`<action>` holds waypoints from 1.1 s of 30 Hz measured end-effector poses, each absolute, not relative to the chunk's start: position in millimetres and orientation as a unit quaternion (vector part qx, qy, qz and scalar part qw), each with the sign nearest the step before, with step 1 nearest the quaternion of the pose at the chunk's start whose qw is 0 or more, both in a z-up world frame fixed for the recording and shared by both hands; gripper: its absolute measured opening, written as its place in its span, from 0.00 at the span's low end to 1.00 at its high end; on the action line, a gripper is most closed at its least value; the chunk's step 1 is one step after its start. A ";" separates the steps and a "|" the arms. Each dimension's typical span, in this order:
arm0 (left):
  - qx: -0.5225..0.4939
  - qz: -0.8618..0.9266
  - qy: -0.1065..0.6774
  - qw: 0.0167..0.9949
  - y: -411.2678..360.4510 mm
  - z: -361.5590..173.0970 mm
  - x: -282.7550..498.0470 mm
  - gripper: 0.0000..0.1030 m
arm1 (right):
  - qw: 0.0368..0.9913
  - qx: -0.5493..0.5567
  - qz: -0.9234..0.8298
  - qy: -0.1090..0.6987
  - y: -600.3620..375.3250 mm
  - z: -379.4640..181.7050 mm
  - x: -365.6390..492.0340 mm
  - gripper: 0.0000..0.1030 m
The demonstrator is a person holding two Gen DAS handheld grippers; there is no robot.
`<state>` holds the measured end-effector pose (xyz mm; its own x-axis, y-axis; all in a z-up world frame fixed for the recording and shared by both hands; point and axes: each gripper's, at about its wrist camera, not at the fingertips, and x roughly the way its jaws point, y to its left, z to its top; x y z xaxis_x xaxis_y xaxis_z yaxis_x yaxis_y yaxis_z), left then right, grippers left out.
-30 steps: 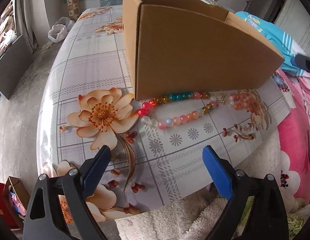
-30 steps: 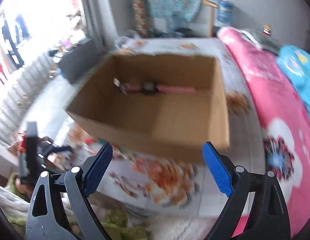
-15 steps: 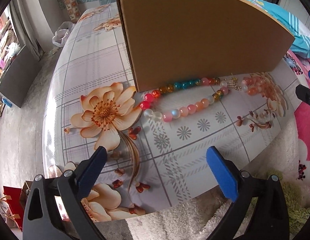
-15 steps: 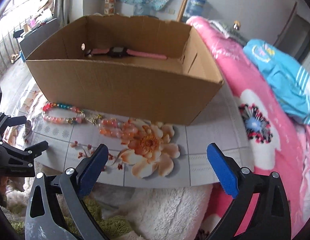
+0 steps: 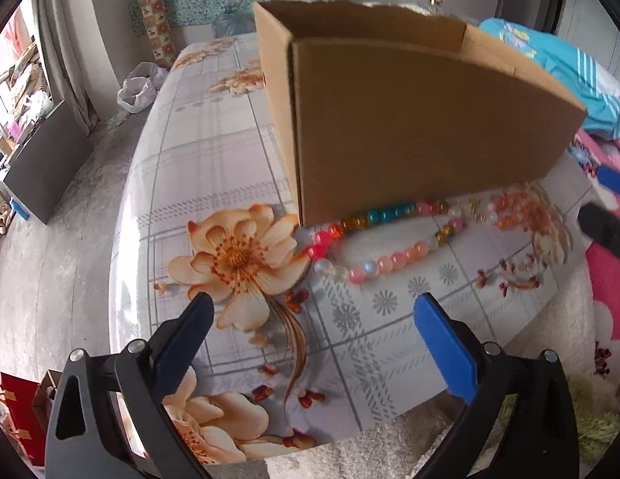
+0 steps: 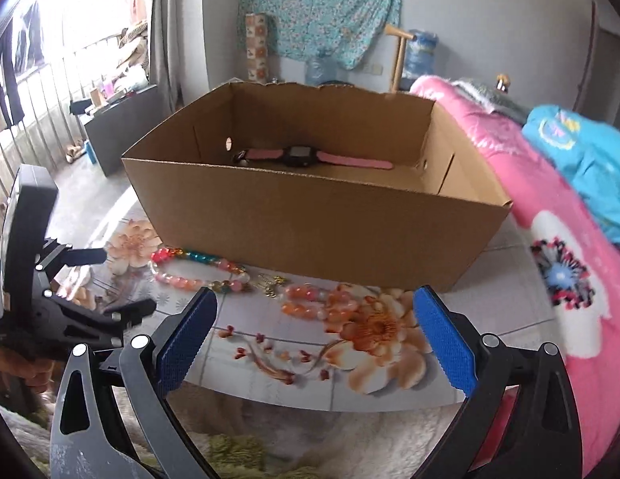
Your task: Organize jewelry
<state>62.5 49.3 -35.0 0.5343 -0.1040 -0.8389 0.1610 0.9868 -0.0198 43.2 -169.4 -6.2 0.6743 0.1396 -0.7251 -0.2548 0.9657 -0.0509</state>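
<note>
- The bead necklace (image 5: 394, 235) lies on the flowered tablecloth (image 5: 214, 151), stretched along the foot of the cardboard box (image 5: 422, 127); its far strand touches or nearly touches the box's near wall.
- A second cluster of orange and pink beads (image 6: 310, 299) lies just beside the necklace's gold clasp, over a printed flower; whether it is part of the same string cannot be told.
- A pink-strapped watch (image 6: 306, 156) lies flat on the floor of the box, close to the back wall.
- The left gripper (image 5: 310, 323) hovers over the near part of the table with its jaws spread wide and nothing between them; the necklace is ahead of it, between its tips and the box.
- The right gripper (image 6: 314, 315) also has its jaws spread wide and empty, aimed at the orange beads and the box's front wall.
- Judged from this, the watch is already put away and the step in hand is the approach to the necklace, not yet a grasp.
- The next move seems to call for lowering one gripper onto a strand, closing on a few beads, then lifting high enough to clear the box wall.
- The strand hard against the box looks awkward to reach; the nearer pink strand offers the easier pinch.
- The loose beads will likely swing or trail when lifted.
</note>
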 end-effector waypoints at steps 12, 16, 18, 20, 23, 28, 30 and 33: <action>0.090 -0.017 0.467 0.879 32.0 -47.8 94.1 0.75 | 0.898 -0.055 0.139 0.415 -157.0 -13.4 42.6 0.84; 0.073 -0.021 0.471 0.879 40.5 -50.9 86.4 0.71 | 0.895 -0.052 0.140 0.420 -157.3 -15.0 45.0 0.83; 0.066 -0.022 0.476 0.876 46.2 -51.2 81.9 0.65 | 0.893 -0.051 0.144 0.424 -155.7 -16.9 46.0 0.81; 0.059 -0.026 0.480 0.875 51.1 -52.2 73.9 0.62 | 0.891 -0.052 0.150 0.426 -153.8 -17.9 46.9 0.80; 0.061 -0.030 0.484 0.872 55.1 -52.7 64.0 0.57 | 0.888 -0.055 0.156 0.428 -151.0 -19.8 47.4 0.80; 0.060 -0.043 0.493 0.867 59.4 -51.6 60.5 0.49 | 0.882 -0.052 0.167 0.439 -147.9 -24.8 47.6 0.77; 0.054 -0.050 0.497 0.865 62.7 -50.4 57.3 0.41 | 0.879 -0.047 0.170 0.444 -148.3 -26.3 48.0 0.75; 0.043 -0.066 0.494 0.866 62.7 -47.8 50.5 0.37 | 0.875 -0.034 0.177 0.449 -149.4 -26.9 49.6 0.71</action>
<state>50.5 62.7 -47.8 0.5024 -0.0728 -0.8616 0.1573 0.9875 0.0083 49.6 -149.4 -26.9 0.5336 0.2801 -0.7980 -0.3411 0.9347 0.1001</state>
